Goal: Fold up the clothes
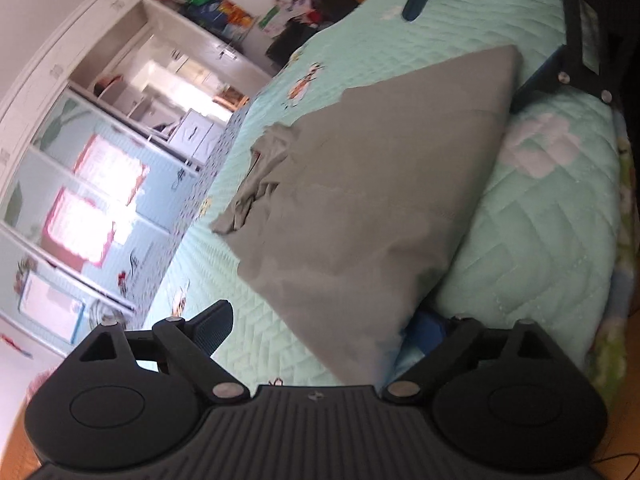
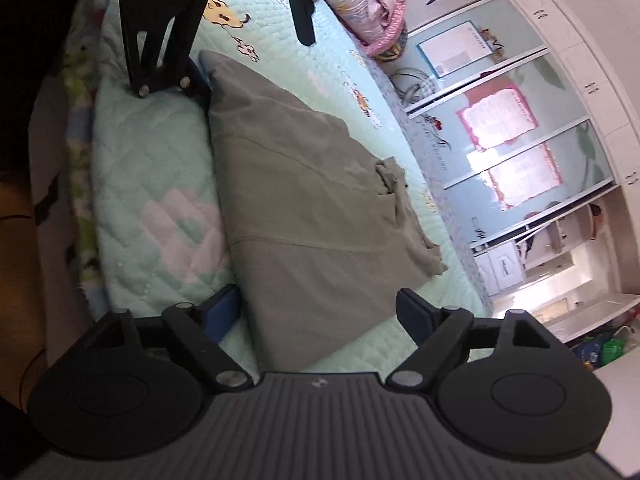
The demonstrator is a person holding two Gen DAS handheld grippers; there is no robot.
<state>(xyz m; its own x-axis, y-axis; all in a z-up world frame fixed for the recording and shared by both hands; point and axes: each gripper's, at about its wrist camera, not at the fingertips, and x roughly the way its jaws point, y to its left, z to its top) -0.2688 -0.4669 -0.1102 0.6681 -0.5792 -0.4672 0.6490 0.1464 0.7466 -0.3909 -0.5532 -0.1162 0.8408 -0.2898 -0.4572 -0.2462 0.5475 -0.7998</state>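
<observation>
A grey garment (image 1: 360,184) lies flat on the mint green quilt (image 1: 540,240) of a bed, with a bunched sleeve on its far side. My left gripper (image 1: 324,326) is open, and one near corner of the garment lies between its fingers, draped over the right fingertip (image 1: 430,330). My right gripper (image 2: 320,312) is also open, straddling the garment's (image 2: 304,208) other near corner. Each view shows the opposite gripper at the far corner: the right gripper (image 1: 478,40) and the left gripper (image 2: 252,50), both with fingers spread.
A white wardrobe (image 2: 540,132) with pale blue sliding doors stands past the bed's far side. A pink and white bedding roll (image 2: 368,8) sits on the bed. The bed's edge (image 1: 616,280) drops to a wooden floor next to the grippers.
</observation>
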